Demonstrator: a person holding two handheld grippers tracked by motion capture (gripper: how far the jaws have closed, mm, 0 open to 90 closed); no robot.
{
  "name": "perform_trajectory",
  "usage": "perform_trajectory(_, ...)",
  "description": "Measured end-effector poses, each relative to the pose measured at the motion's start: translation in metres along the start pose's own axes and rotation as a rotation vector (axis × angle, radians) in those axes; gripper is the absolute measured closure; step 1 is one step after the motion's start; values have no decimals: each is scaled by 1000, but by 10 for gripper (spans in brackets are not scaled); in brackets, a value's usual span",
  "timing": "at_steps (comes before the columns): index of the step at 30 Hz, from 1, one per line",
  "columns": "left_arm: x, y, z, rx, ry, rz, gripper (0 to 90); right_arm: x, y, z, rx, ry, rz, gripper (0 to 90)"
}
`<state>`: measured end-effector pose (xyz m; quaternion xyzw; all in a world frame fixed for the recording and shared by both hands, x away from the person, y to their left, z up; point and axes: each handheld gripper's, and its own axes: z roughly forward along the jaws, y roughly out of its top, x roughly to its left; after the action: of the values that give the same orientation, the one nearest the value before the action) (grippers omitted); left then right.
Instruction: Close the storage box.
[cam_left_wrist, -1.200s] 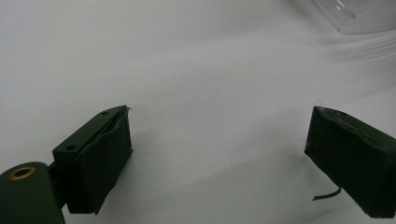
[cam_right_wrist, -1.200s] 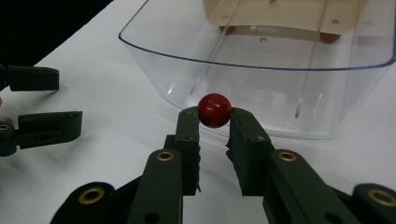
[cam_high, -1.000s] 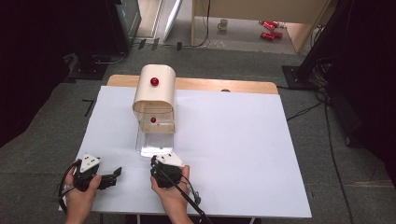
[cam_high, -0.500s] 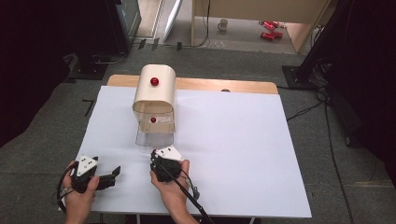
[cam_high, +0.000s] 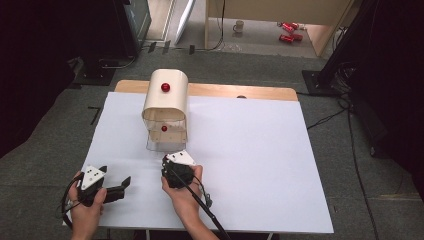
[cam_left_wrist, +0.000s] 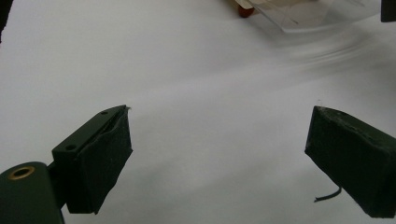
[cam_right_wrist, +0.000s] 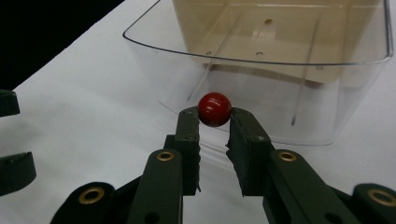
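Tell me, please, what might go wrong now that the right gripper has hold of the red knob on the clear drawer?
The right gripper pinches the round red knob only at its jaw tips, so the smooth ball could slip free.

The clear drawer already sits partly out of the cream cabinet; a hard pull might bring it out entirely or drag the cabinet across the white table, since the open left gripper steadies nothing.

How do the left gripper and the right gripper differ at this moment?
The left gripper has its jaws wide apart with nothing between them; the right gripper has its jaws closed on the red knob of the clear drawer. The left gripper sits low over bare white table, away from the small cabinet; the right gripper is right at the drawer. Both have black padded jaws and are hand-held.
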<state>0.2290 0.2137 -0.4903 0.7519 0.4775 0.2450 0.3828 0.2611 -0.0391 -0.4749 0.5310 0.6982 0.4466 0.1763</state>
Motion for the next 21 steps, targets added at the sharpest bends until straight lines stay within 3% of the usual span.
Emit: perform_trajectory(21, -2, -3, 0, -19, -15, 27, 70, -10, 18, 25, -12, -25, -16, 751)
